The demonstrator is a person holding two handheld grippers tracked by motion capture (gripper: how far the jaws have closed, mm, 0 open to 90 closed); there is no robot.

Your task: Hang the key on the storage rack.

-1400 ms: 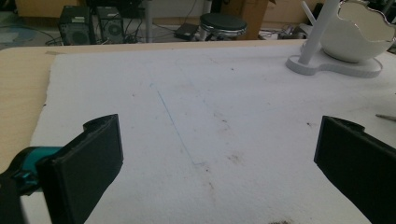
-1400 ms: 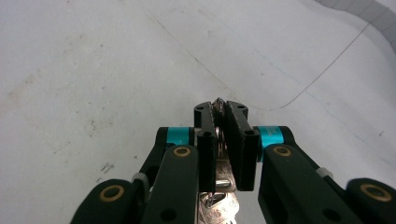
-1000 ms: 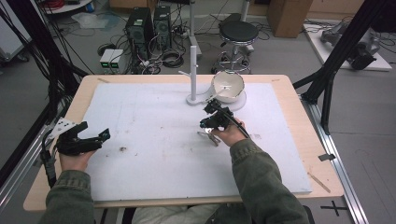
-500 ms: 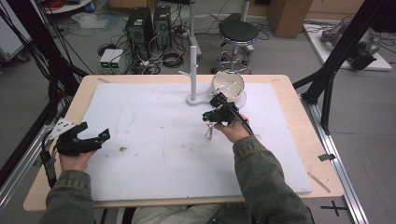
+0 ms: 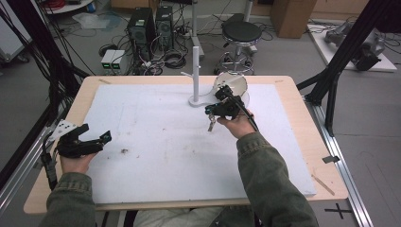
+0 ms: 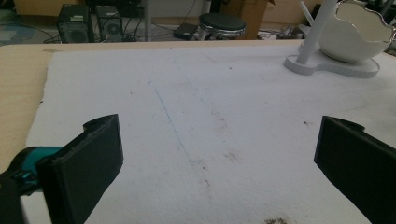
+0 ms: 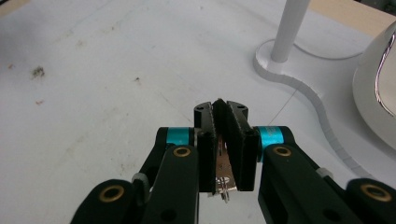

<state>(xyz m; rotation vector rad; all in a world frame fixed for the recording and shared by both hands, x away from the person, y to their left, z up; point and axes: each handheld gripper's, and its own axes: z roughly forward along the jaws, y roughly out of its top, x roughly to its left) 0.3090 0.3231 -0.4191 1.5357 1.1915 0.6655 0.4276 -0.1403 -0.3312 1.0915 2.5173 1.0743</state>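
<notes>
right gripper [image 5: 211, 112]: its fingers are pressed together on a small metal piece [image 7: 224, 173]; in the right gripper view you see the piece pinched between the pads, its lower end poking out below them.
metal piece, place: it hangs from the fingers in the high view [image 5: 211, 125], clear of the mat [image 5: 156, 142], just in front of the stand [image 5: 196, 71] and near the bowl [image 5: 234, 84].
change: a second ago your right gripper sat lower and nearer to you, with the piece down at the mat. it has since risen and closed in on the stand. the grip has not altered.
meaning: judge the pick-up as done and the carry as under way. delivery to the stand or bowl is not yet made.
left gripper [image 5: 97, 135]: fingers spread wide with nothing between them; it rests at the left edge of the tabletop [image 5: 80, 109], unmoved, well apart from the work.
stand and bowl: the bowl [image 7: 378, 93] sits on the stand's base, touching it, beside the upright post. both are unmoved.
next move, judged: keep the pinch firm, since the piece is thin and could swing or slip. whether it goes on the post's arm or into the bowl cannot be told from here.
caution: approach slowly so you do not knock the post.
</notes>
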